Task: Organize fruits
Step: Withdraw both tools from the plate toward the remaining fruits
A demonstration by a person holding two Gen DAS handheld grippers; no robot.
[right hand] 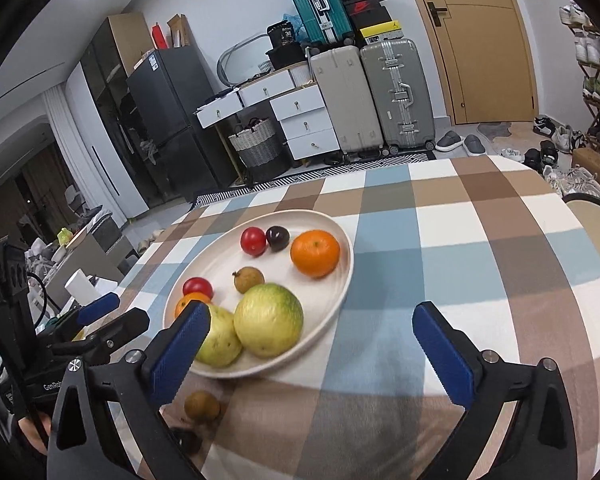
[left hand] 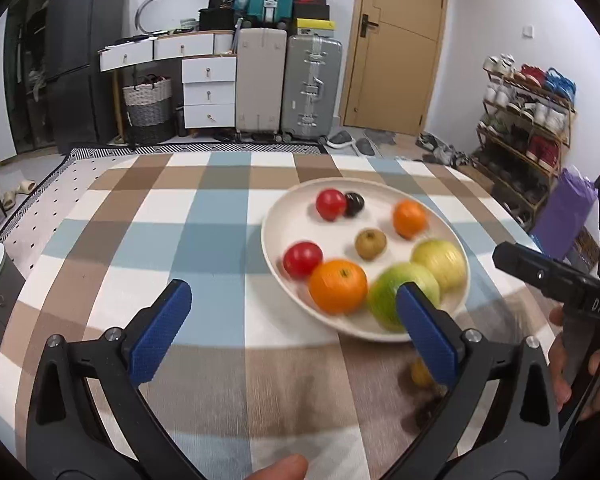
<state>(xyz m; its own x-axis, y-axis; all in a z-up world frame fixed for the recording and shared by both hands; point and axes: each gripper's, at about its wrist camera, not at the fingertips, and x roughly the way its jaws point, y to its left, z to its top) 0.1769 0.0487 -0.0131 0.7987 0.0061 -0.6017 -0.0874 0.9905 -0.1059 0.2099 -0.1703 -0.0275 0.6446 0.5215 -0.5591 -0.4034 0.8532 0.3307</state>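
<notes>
Cream-white plate (right hand: 342, 280) sits on the checked tablecloth (right hand: 480, 240) and holds two red tomatoes (right hand: 253, 241), a dark plum (right hand: 277, 238), two oranges (right hand: 315, 253), a small brown fruit (right hand: 249, 279) and two green-yellow apples (right hand: 268, 320). Off the plate, just beside its near rim, lie another small brown fruit (right hand: 202, 405) and a dark one (right hand: 186, 440). Left gripper (left hand: 294, 322) and right gripper (right hand: 310, 354) both stand wide apart with nothing between their pads, above the cloth near the plate's near edge.
</notes>
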